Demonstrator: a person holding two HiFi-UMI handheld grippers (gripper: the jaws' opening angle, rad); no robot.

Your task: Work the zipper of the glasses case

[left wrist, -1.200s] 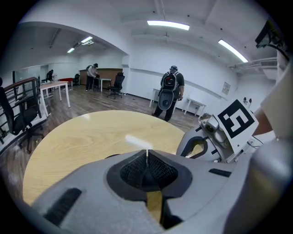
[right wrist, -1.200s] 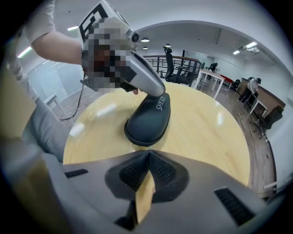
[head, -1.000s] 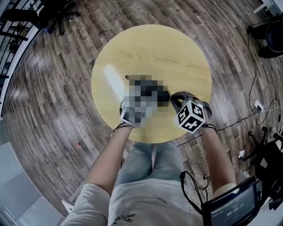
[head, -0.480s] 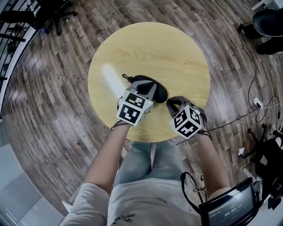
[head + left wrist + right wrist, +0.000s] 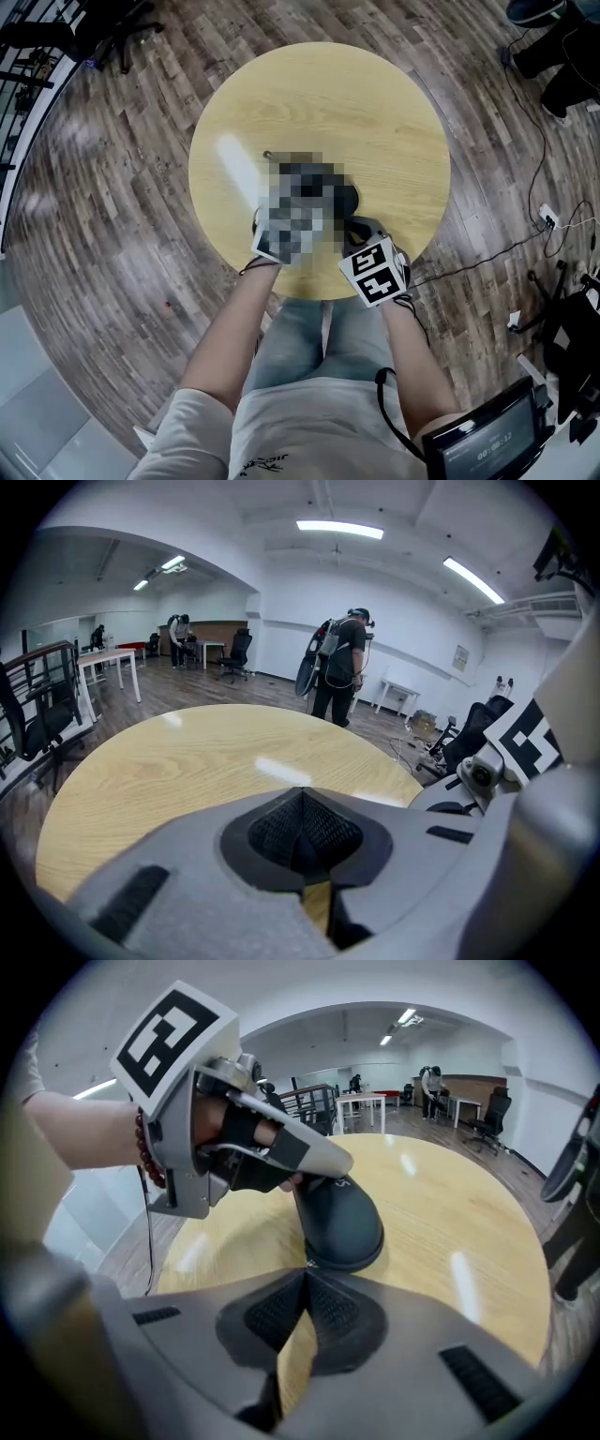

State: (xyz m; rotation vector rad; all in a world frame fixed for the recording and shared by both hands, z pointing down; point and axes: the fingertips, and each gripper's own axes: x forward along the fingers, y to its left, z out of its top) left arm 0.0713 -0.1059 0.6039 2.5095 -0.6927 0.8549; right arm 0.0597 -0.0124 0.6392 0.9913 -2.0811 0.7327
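Observation:
A dark glasses case (image 5: 342,1218) lies on the round wooden table (image 5: 319,94), near its front edge; a patch hides part of the case (image 5: 345,199) in the head view. My left gripper (image 5: 333,1162) rests shut on top of the case, which its own view (image 5: 302,794) does not show. My right gripper (image 5: 306,1274) is shut, its tips against the case's near end. A small metal zipper pull (image 5: 307,1262) shows just beyond the tips. I cannot tell if it is pinched. From above, the right gripper (image 5: 354,225) touches the case.
A person (image 5: 342,667) stands beyond the table's far side, with desks (image 5: 108,663) and office chairs further back. A black railing (image 5: 37,705) runs at the left. Cables (image 5: 544,225) trail over the wood floor at the right. A small screen (image 5: 483,441) hangs by my hip.
My right gripper has moved left and in toward the case's near end. The left gripper has stayed on the case.

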